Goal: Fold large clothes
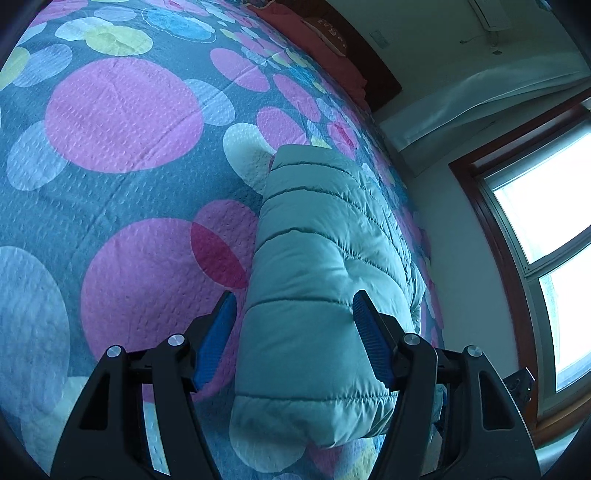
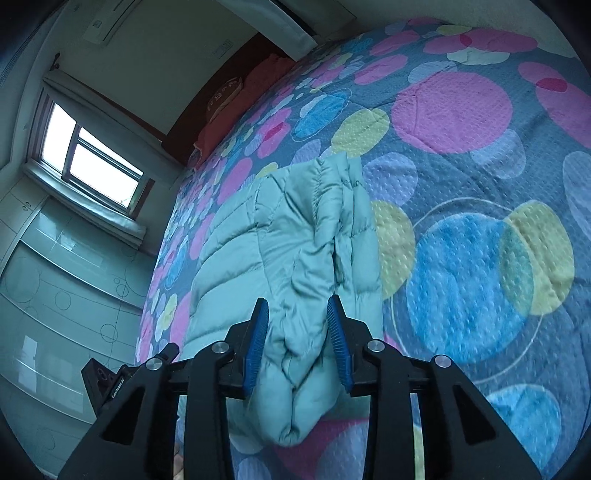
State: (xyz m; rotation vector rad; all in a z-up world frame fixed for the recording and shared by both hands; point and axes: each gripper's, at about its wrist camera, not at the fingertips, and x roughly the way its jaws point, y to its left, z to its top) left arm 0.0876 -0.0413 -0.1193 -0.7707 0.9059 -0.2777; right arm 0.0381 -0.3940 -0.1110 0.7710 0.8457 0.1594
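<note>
A light teal quilted puffer jacket [image 1: 314, 280] lies folded into a long narrow bundle on the bed. In the left wrist view my left gripper [image 1: 291, 332] is open, its blue pads straddling the near end of the bundle with gaps on both sides. In the right wrist view the jacket [image 2: 280, 236] shows bunched folds at its near end. My right gripper [image 2: 297, 339] has its blue pads close on either side of a thick fold of the jacket, pressing against it.
The bed cover [image 1: 122, 114] is blue-grey with large pink, blue and yellow circles. Red pillows [image 1: 314, 26] and a dark headboard lie at the far end. A window [image 1: 546, 229] and a wall are beside the bed; cabinets [image 2: 55, 280] stand under the window.
</note>
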